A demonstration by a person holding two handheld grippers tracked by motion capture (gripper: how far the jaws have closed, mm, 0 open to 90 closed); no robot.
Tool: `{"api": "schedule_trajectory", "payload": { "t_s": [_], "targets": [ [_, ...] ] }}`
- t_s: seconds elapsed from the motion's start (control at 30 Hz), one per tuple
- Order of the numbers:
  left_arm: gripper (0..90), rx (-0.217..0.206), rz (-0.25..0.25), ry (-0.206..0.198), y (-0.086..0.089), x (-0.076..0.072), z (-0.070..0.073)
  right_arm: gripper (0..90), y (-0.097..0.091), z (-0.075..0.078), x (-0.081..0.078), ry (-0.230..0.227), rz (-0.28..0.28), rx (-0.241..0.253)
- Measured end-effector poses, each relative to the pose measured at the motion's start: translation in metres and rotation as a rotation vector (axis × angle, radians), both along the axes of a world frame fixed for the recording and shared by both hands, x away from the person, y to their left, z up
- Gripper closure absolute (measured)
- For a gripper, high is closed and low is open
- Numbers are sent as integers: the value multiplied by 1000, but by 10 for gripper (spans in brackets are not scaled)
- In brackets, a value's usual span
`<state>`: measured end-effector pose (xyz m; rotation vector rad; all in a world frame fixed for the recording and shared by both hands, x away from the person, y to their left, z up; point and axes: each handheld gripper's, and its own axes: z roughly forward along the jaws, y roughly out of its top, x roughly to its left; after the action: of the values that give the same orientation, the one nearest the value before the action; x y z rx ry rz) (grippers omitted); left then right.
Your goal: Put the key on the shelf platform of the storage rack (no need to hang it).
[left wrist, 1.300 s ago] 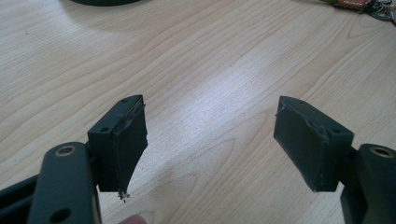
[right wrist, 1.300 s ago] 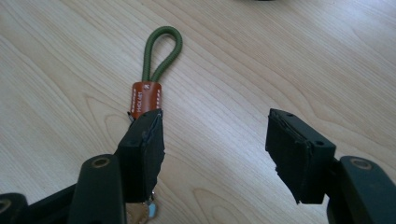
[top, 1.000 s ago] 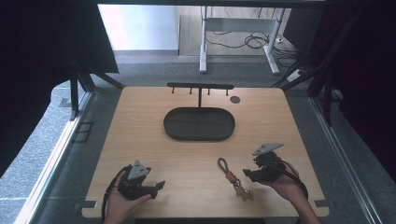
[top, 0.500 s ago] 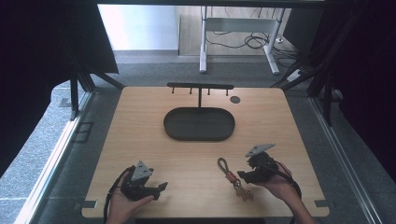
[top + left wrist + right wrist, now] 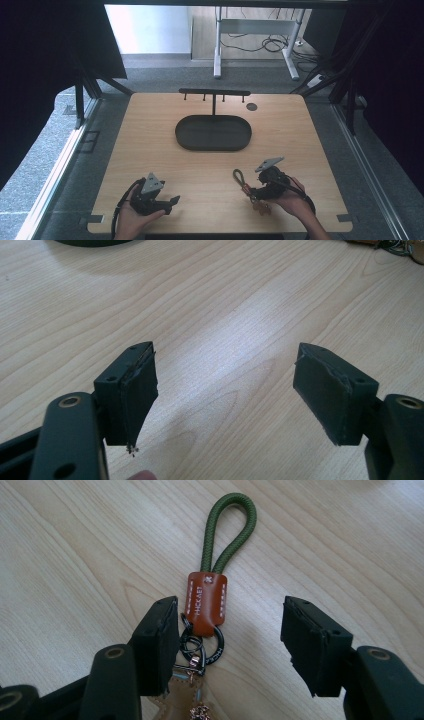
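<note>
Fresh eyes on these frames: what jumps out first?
The keychain, a green cord loop with an orange leather tab and dark rings, lies flat on the wooden table between the right gripper's open jaws. Next comes the dark oval tray at the table's centre, with a black hook rack behind it. The left gripper is open over bare wood.

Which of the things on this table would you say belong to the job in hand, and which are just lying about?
In the job:
- keychain, with green cord loop, brown leather tab and rings, lying flat on the table
- right gripper, fingers open around it

Lying about:
- dark oval tray
- black hook rack behind the tray
- left gripper, open over bare wood
</note>
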<state>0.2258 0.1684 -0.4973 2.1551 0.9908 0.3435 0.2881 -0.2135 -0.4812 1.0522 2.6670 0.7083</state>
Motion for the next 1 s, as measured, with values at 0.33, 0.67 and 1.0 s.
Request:
{"api": "schedule_trajectory", "payload": {
  "t_s": [0.33,0.67,1.0],
  "targets": [
    [262,4,2,0,0,0,-1,420,8,-8,1,14,11,-29],
    [262,15,-6,-4,-4,-1,0,429,21,-17,1,34,35,-59],
    [261,18,-10,-5,-4,-1,0,483,28,-27,6,46,38,-92]
  ]
}}
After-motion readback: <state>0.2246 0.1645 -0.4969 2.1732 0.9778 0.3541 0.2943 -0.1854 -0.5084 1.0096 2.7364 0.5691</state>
